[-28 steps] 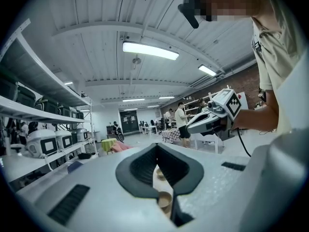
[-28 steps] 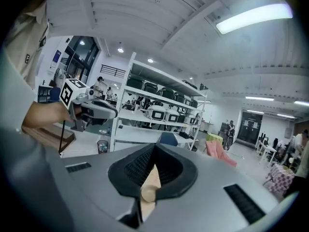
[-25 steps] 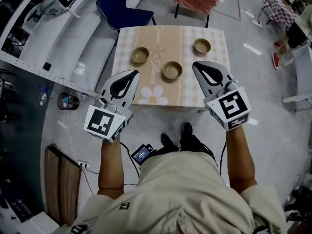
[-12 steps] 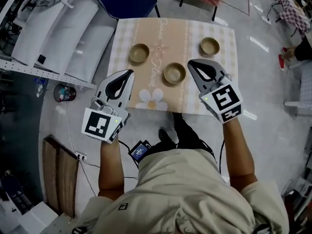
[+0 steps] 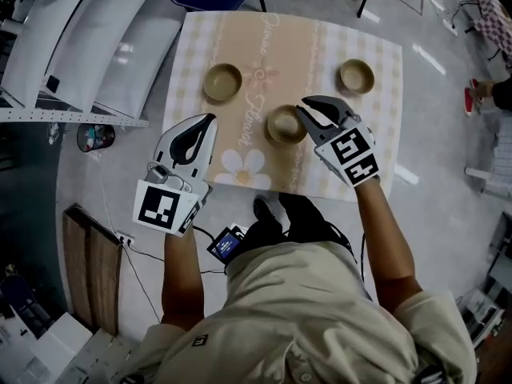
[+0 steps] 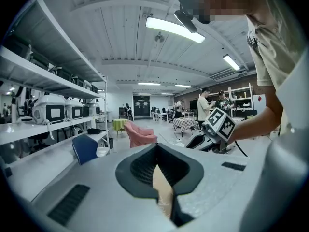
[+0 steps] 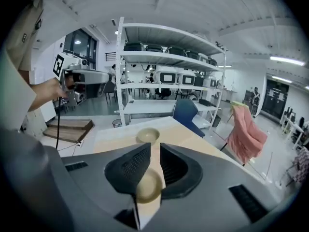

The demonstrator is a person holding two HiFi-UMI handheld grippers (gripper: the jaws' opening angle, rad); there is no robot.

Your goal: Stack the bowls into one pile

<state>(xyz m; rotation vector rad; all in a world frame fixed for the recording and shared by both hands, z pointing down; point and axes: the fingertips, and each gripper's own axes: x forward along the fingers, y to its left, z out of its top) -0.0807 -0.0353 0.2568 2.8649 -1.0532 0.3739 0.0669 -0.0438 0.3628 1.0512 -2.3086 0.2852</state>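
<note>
Head view: middle bowl [image 5: 284, 125] upright, mouth up, beside parted right gripper [image 5: 302, 107].

Cursive script [image 5: 260, 54] runs along the central stripe of the tablecloth [image 5: 352, 42], upper centre of the head view; its letters are too small to read. The left cube [image 5: 164, 206] on the left gripper [image 5: 210, 119] and the right cube [image 5: 346, 154] on the right gripper [image 5: 303, 115] bear black-and-white square patterns, no letters. The emblem [image 5: 198, 340] on the shirt [image 5: 304, 318], lower left, is illegible.
</note>
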